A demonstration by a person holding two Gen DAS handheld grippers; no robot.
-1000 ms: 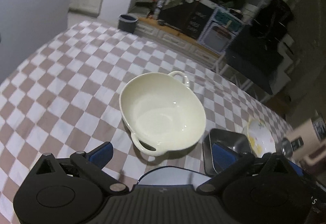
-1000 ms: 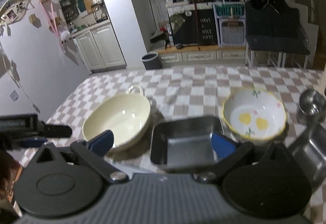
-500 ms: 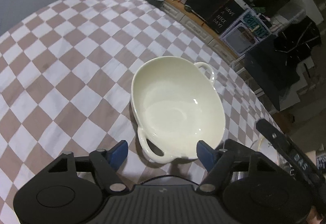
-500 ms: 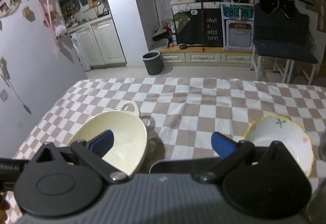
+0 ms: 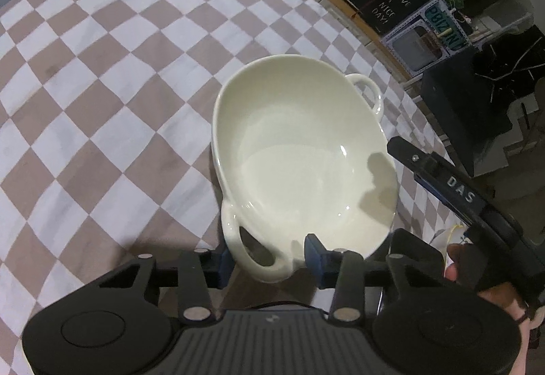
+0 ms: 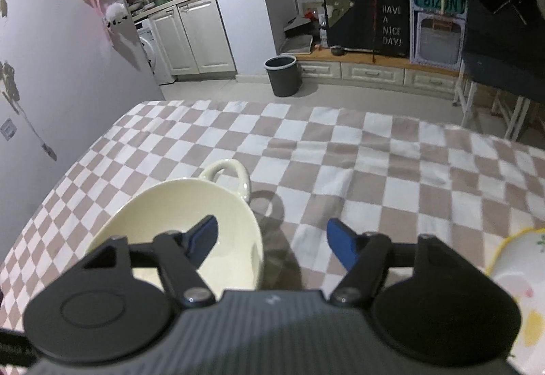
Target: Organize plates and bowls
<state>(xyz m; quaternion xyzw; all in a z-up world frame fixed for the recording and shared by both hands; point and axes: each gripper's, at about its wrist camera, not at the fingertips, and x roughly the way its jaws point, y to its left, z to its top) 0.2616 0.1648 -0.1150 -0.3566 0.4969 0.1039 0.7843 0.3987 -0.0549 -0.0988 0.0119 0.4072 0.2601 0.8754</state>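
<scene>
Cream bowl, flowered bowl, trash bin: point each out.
Cream bowl (image 5: 299,163): left wrist view, inner floor.
Flowered bowl (image 6: 517,269): right wrist view, inside wall.
Trash bin (image 6: 283,76): right wrist view, side.

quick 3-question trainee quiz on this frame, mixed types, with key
1. True or false: the left gripper has its pads on either side of the near handle of the cream two-handled bowl.
2. Multiple choice: the right gripper is (A) shut on the bowl, (B) open and holding nothing, (C) shut on a spoon.
3. Fill in: at the right edge of the right wrist view sits a white bowl with a ___ rim.

Key: 1 true; 2 B; 3 yellow.
</scene>
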